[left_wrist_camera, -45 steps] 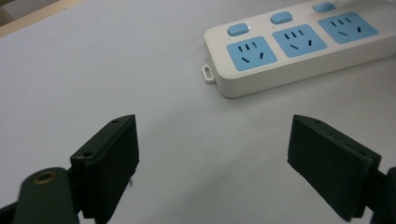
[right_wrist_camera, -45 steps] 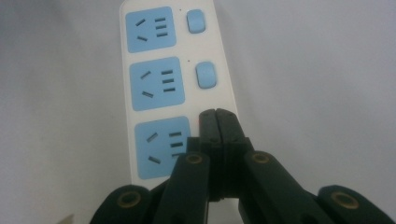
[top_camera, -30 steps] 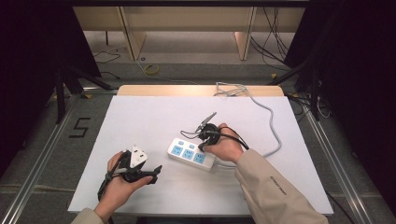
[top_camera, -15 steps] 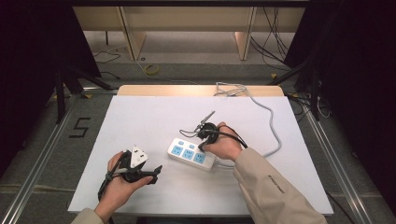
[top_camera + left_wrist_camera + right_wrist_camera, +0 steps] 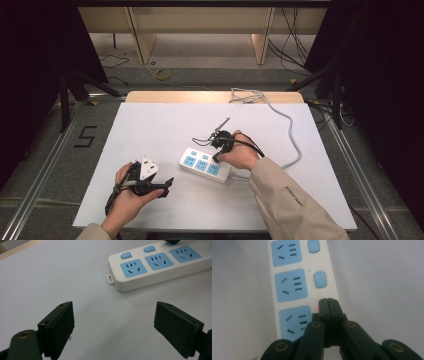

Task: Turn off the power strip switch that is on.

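Right now the right gripper [image 5: 328, 305] is clenched with nothing between its jaws, its joined tips pressing down on the power strip [image 5: 287, 285] where that socket's switch sits; a small red light [image 5: 315, 308] glows just beside them, likely showing power. Well apart, nearer the person, the left gripper [image 5: 113, 327] hangs spread wide and empty above the bare table [image 5: 150, 125], apparently waiting.

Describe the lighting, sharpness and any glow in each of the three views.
High view: the white table is evenly lit, its surroundings fall into darkness, and the picture is soft. Left gripper view: the power strip is sharp, with the near open jaws slightly soft and a faint shadow under them. Right gripper view: a tiny red light glows beside the shut right gripper, with the corners dimmer.
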Tool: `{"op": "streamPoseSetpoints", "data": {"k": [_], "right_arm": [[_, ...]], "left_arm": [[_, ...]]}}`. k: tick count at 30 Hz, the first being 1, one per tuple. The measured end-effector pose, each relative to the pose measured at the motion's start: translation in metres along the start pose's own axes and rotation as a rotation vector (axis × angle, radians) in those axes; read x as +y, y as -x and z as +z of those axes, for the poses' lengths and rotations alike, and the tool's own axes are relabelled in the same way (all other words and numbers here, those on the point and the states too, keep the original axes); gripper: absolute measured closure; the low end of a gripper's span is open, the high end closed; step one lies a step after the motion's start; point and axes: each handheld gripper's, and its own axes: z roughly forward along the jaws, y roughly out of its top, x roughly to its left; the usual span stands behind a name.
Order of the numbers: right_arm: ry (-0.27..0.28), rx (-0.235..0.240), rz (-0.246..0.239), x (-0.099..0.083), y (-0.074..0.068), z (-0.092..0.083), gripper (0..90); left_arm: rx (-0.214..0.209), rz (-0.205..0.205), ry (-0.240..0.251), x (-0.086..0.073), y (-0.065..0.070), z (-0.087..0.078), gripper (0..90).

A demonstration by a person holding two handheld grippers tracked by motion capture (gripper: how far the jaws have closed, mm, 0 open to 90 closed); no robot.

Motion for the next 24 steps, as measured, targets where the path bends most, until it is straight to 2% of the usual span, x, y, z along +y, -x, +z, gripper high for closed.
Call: {"op": "streamPoseSetpoints", "data": {"k": [24], "right_arm": [[-0.003,-0.014,-0.010,-0.0011,-0.0023,-0.0009,90.0]], "left_arm": [[-0.003,0.002,-0.001,-0.0001,0.0001,0.0007,16.2]]}}
